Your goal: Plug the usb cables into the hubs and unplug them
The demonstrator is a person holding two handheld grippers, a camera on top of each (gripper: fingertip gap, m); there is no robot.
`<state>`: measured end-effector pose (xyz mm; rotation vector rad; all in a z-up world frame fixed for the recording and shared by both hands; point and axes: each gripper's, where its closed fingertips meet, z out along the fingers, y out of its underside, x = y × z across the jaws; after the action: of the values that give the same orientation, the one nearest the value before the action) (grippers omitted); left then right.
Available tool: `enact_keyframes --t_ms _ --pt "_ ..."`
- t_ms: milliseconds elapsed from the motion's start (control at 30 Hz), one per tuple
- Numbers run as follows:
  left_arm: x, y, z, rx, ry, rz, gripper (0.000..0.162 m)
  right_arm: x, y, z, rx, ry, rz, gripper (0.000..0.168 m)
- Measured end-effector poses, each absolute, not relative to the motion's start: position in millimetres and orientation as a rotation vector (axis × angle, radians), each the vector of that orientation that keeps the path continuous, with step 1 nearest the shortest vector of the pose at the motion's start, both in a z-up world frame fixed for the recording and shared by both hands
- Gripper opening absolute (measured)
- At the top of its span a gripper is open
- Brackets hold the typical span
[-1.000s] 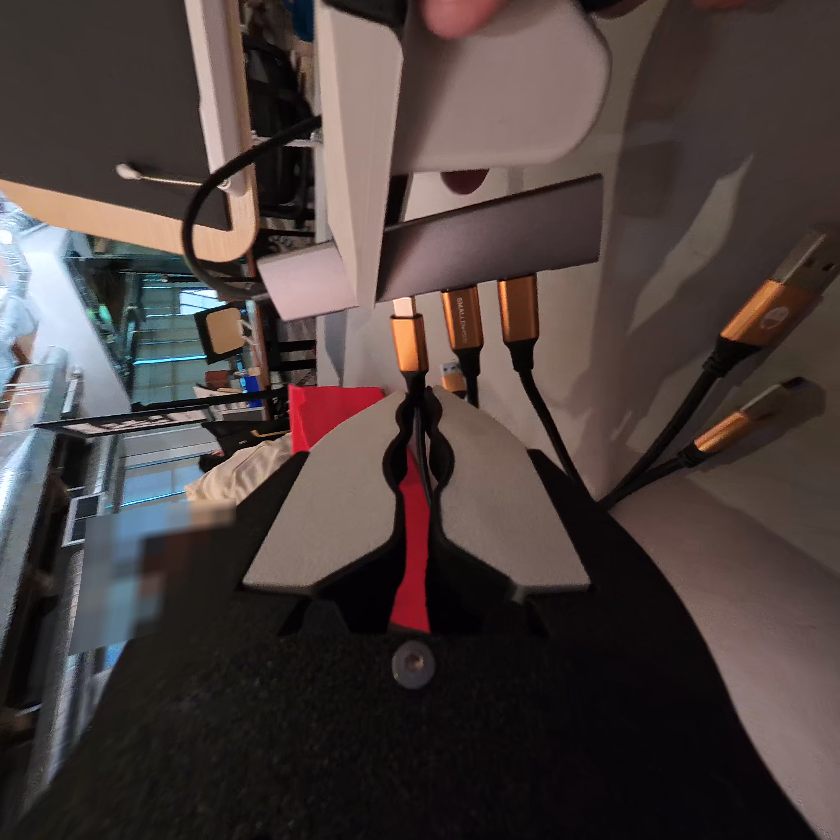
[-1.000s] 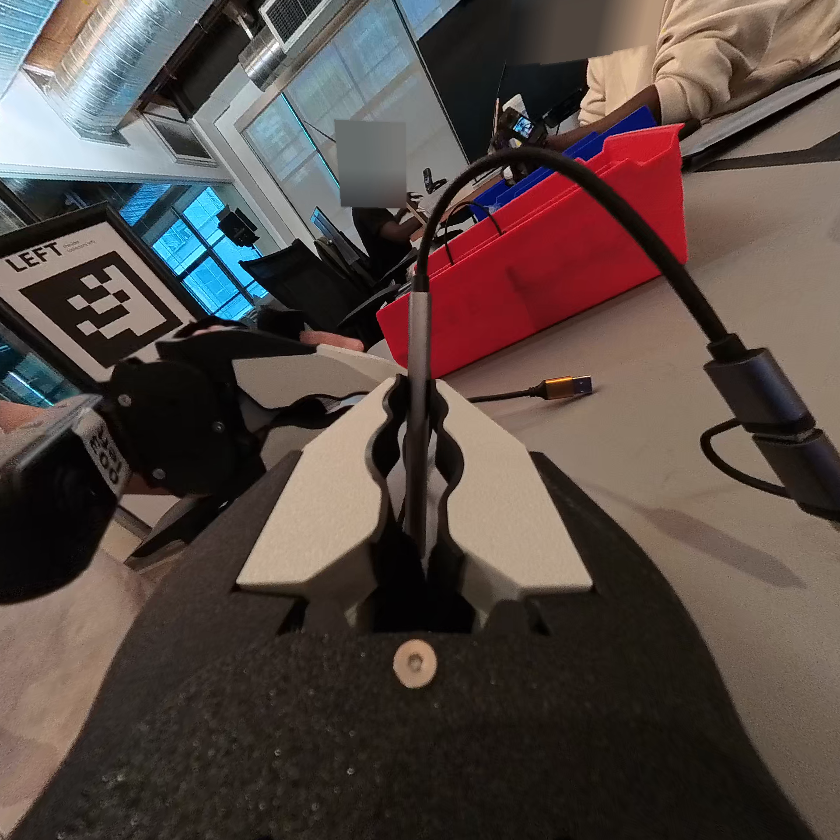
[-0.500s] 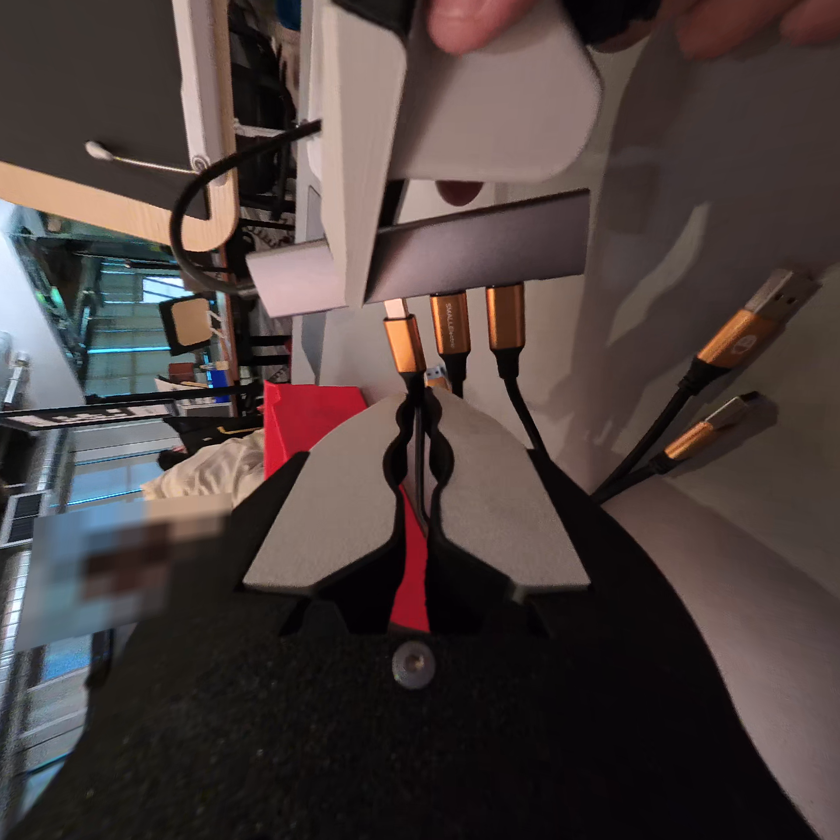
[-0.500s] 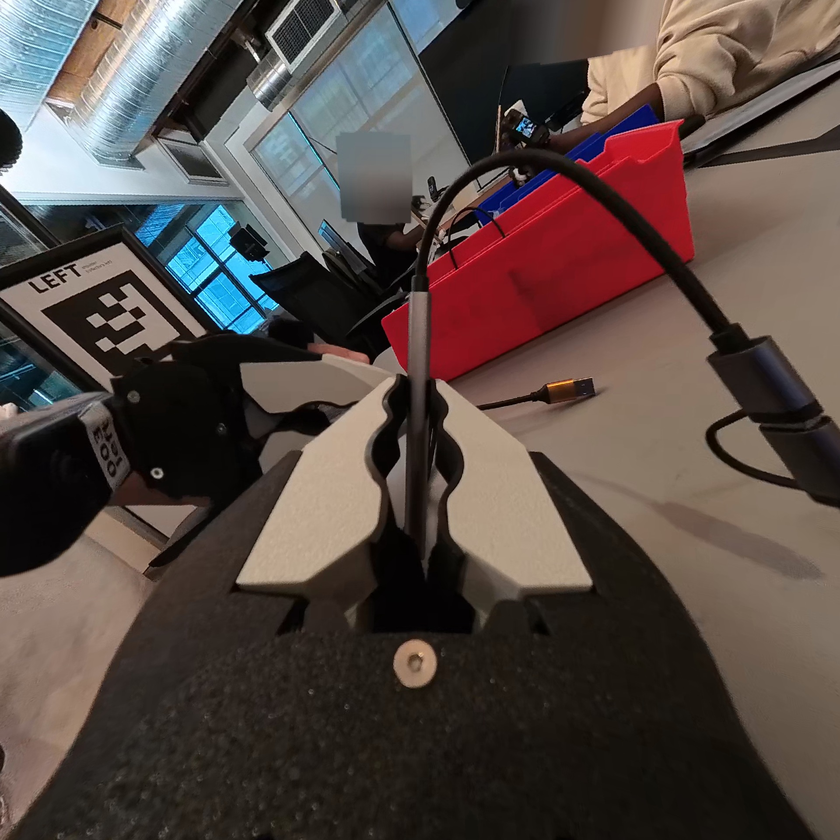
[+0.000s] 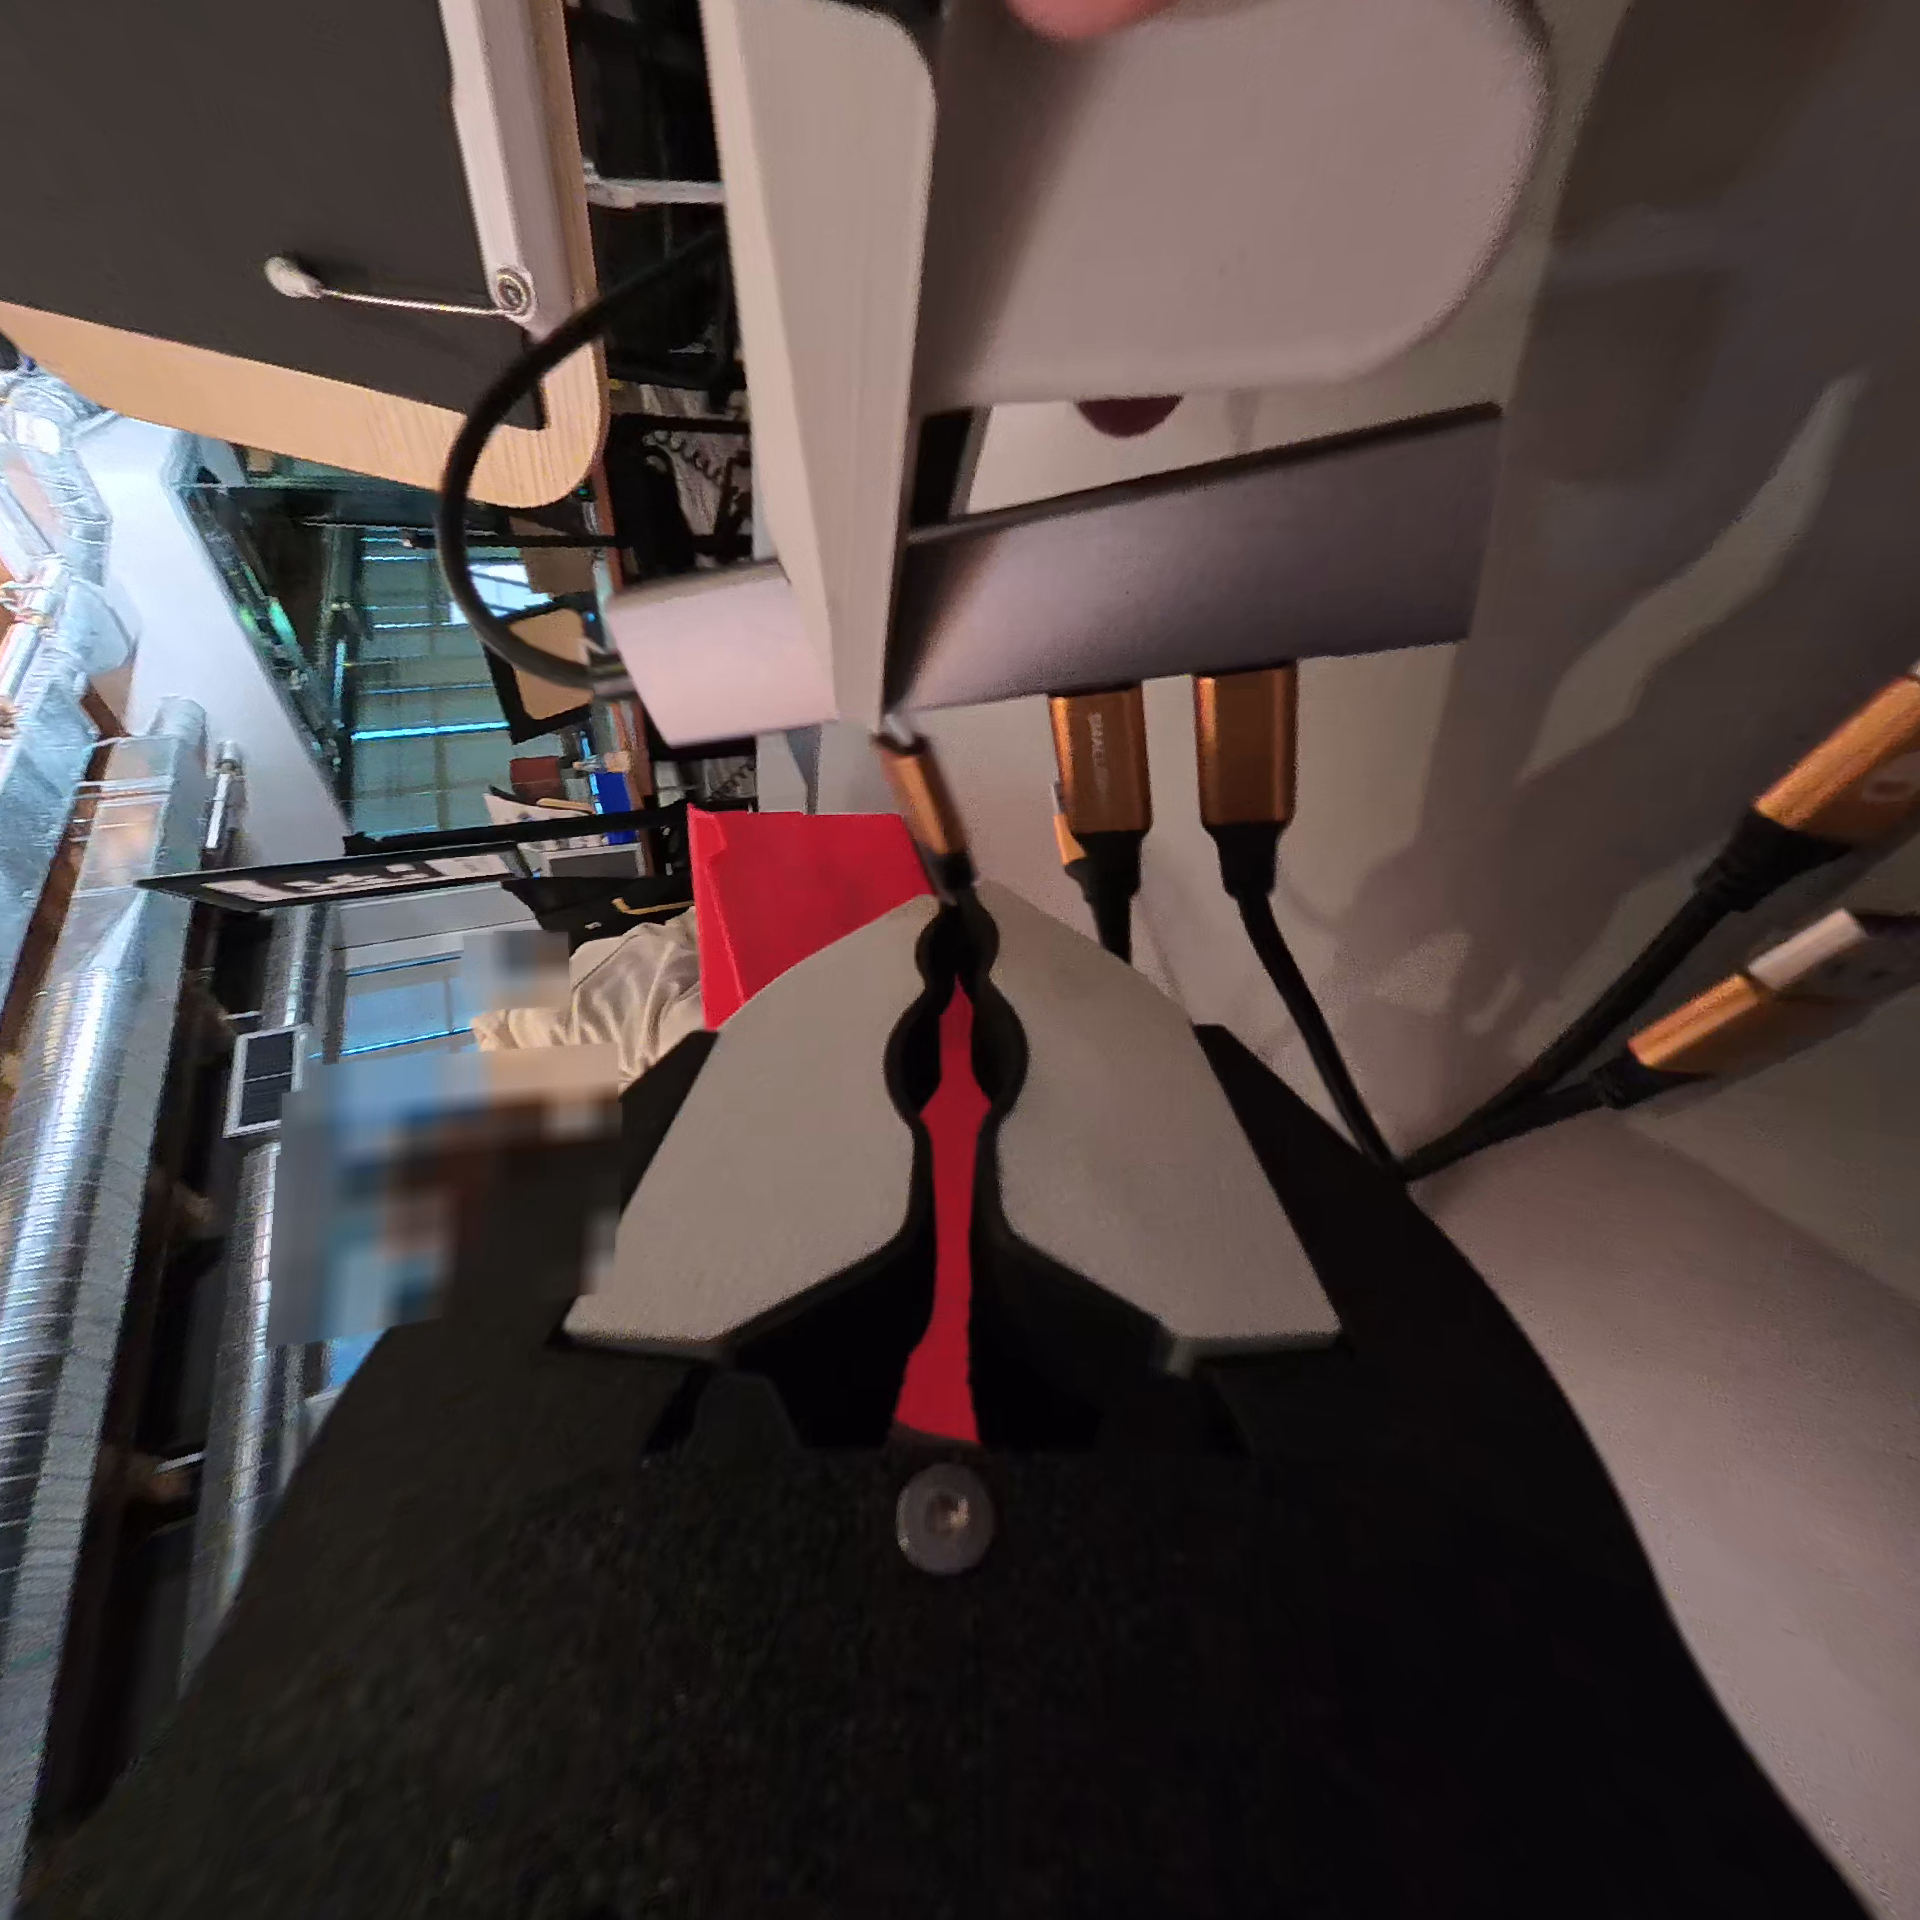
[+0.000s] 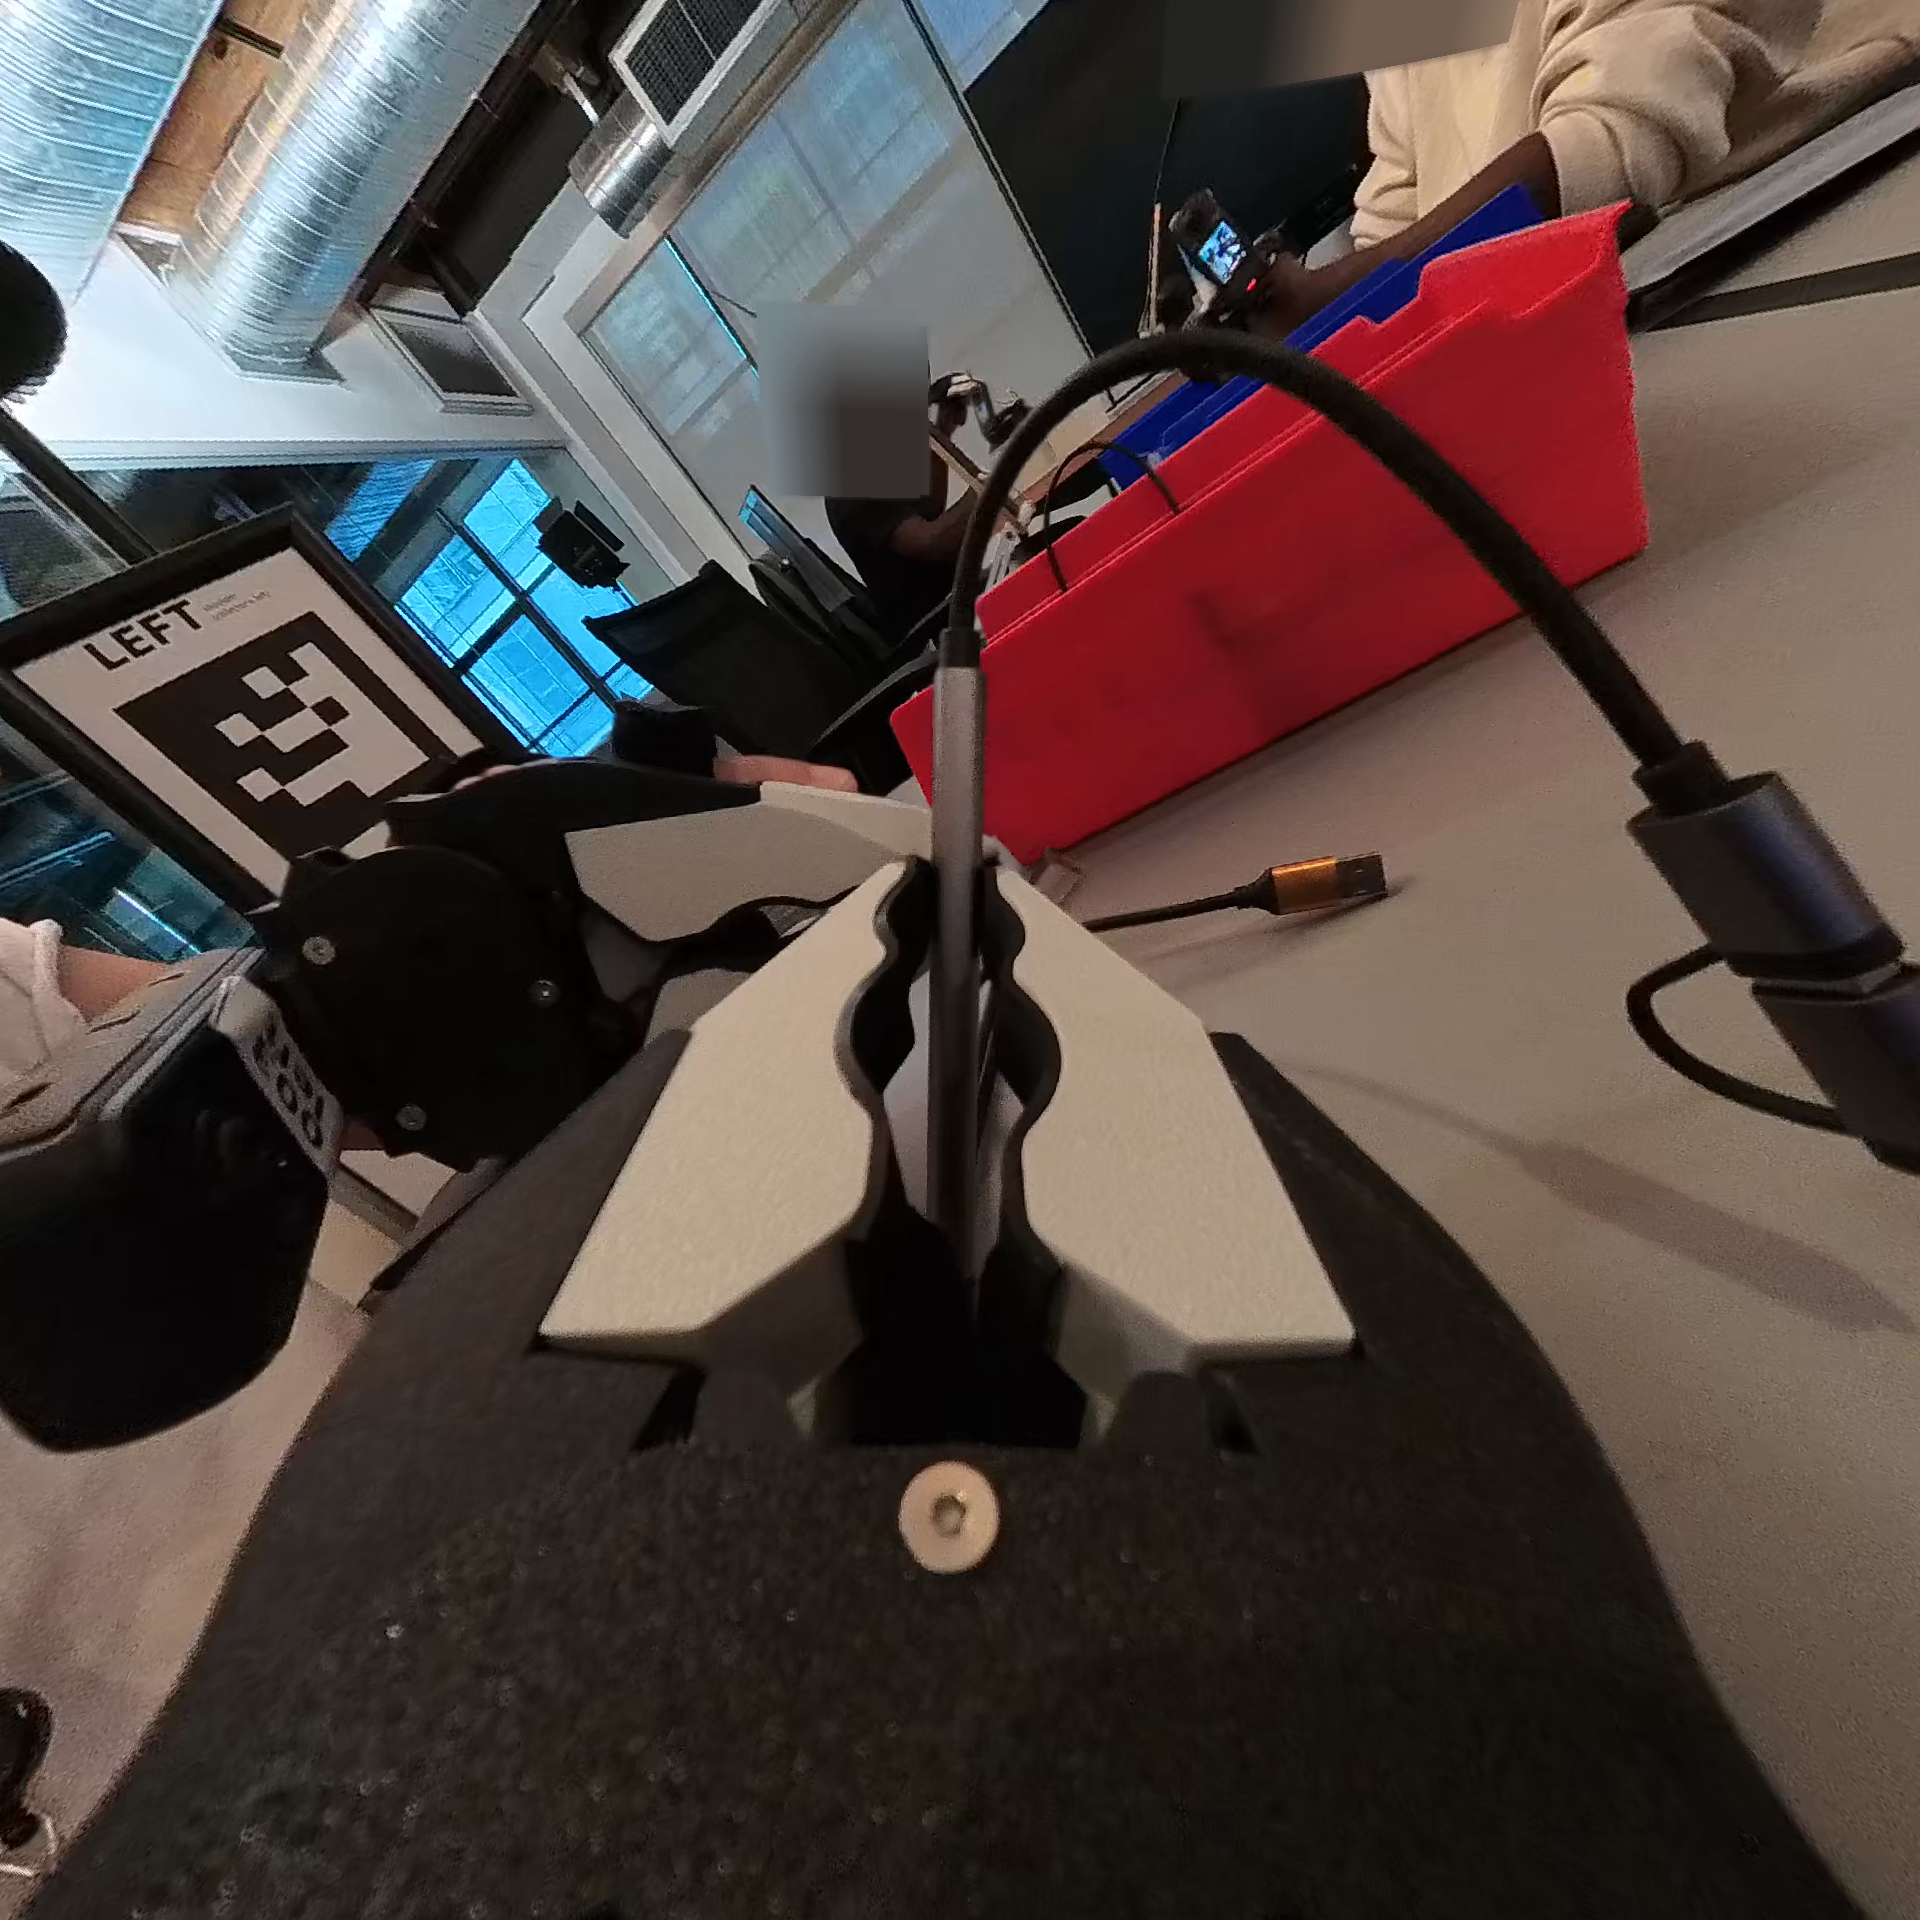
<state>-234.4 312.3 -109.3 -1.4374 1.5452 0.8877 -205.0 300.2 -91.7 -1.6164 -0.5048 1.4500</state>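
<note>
Hub (image 5: 1195,582): two plugs (image 5: 1245,748) seated, third (image 5: 920,800) at fingers (image 5: 790,1122).

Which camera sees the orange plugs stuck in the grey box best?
The left wrist view. It faces the grey hub side-on, showing two orange plugs seated and a third at its edge. The right wrist view shows the hub only edge-on, plugs hidden, between the right gripper.

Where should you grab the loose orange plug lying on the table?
Grip the loose orange plug by its orange sleeve, from above, across its narrow sides. It lies flat on the grey table, metal tip pointing right, black cord trailing left.
</note>
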Motion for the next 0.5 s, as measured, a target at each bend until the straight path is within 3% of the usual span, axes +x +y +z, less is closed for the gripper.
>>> enact_keyframes --t_ms 200,333,500 --pt "-227.8 305.4 -112.5 -1.417 1.602 0.744 0.0 -206.8 299.3 -91.6 -1.621 -0.492 1.45 0.007" --pt "-251.9 323.9 -105.4 -1.61 1.53 0.308 0.0 -187.1 306.3 -86.1 -1.575 -0.466 1.467 0.007" --pt "-271.1 329.0 -107.2 -1.763 1.441 -0.409 0.011 -175.9 286.5 -74.7 -1.466 -0.583 1.628 0.006"
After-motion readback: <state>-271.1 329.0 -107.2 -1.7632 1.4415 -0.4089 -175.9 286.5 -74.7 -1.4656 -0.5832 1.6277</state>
